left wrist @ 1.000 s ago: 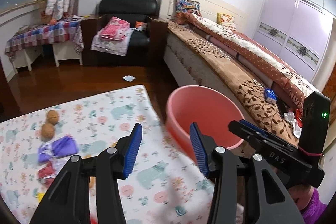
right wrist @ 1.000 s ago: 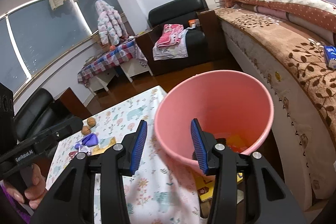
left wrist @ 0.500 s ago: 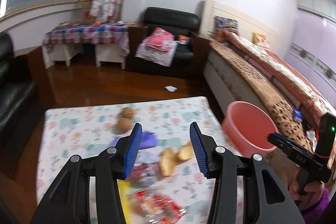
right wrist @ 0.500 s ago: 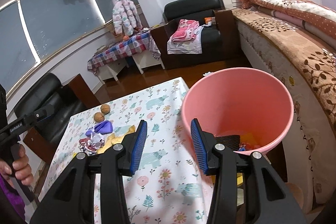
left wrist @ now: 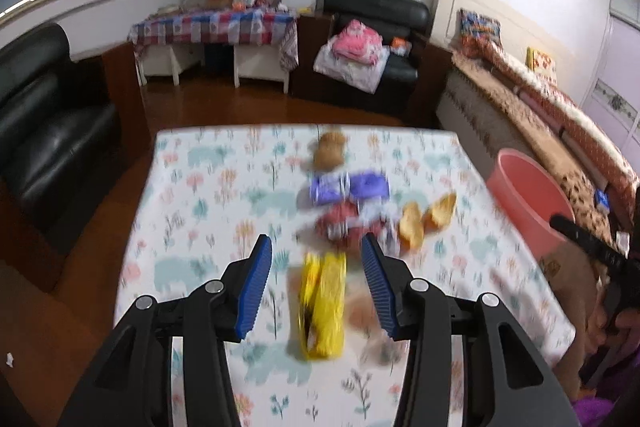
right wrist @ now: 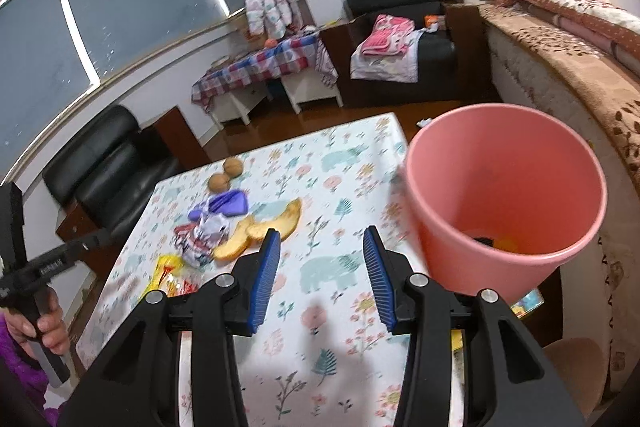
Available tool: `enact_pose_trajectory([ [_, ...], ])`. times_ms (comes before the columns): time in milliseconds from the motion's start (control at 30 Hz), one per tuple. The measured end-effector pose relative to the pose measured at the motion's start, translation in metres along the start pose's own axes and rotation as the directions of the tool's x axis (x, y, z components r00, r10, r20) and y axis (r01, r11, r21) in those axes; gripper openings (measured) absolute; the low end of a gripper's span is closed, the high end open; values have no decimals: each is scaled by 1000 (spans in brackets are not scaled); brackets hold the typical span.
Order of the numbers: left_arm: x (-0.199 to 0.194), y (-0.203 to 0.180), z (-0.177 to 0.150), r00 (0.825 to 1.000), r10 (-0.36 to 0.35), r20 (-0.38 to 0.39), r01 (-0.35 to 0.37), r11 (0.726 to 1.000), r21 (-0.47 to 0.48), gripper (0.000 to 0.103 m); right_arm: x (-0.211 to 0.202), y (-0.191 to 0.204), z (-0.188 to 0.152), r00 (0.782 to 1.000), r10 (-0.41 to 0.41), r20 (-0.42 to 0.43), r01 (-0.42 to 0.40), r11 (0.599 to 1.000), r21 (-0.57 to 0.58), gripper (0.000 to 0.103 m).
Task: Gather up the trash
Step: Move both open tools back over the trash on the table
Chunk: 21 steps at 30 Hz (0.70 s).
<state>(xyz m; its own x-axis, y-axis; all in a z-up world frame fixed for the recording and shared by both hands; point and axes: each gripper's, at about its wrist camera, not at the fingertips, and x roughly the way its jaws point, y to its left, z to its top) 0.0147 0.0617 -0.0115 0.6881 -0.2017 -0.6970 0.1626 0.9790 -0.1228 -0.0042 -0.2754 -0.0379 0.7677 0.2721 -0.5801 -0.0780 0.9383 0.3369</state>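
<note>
Bedroom table (left wrist: 208, 187) | right view: bin (right wrist: 508, 195) contents | left view: blurred yellow wrapper (left wrist: 324, 303)

No word or number can be read with any certainty. A short line of white lettering (right wrist: 51, 266) runs along the black arm of the left gripper (right wrist: 94, 239), at the near left of the right wrist view, but it is too small to spell out. The yellow wrapper (right wrist: 166, 271) and the red and white wrapper (right wrist: 188, 241) on the table carry print that is blurred past reading, and the marks on the small blue pack (left wrist: 602, 199) on the bed at the far right are too small to make out.
</note>
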Motion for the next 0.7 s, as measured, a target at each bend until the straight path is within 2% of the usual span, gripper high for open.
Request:
enact_pose_trajectory([
  [167, 19, -4, -27, 996, -25, -81, 25, 1000, -1, 46, 12, 16, -7, 994, 84, -64, -86, 996, -26, 44],
  [333, 34, -2, -40, 991, -29, -127, 28, 1000, -6, 46, 26, 43, -20, 972, 174, -157, -188, 979, -82, 44],
  [433, 41, 2, -43, 988, -31, -149, 28, 999, -22, 46, 33, 56, -24, 956, 208, -206, -233, 967, -106, 44],
  [667, 52, 2, -49, 981, -57, -184, 53, 998, -26, 45, 47, 75, -33, 930, 234, -282, -281, 950, -139, 44],
  [700, 53, 1, -50, 981, -60, -186, 57, 998, -23, 41, 49, 77, -34, 927, 237, -290, -286, 948, -138, 44],
])
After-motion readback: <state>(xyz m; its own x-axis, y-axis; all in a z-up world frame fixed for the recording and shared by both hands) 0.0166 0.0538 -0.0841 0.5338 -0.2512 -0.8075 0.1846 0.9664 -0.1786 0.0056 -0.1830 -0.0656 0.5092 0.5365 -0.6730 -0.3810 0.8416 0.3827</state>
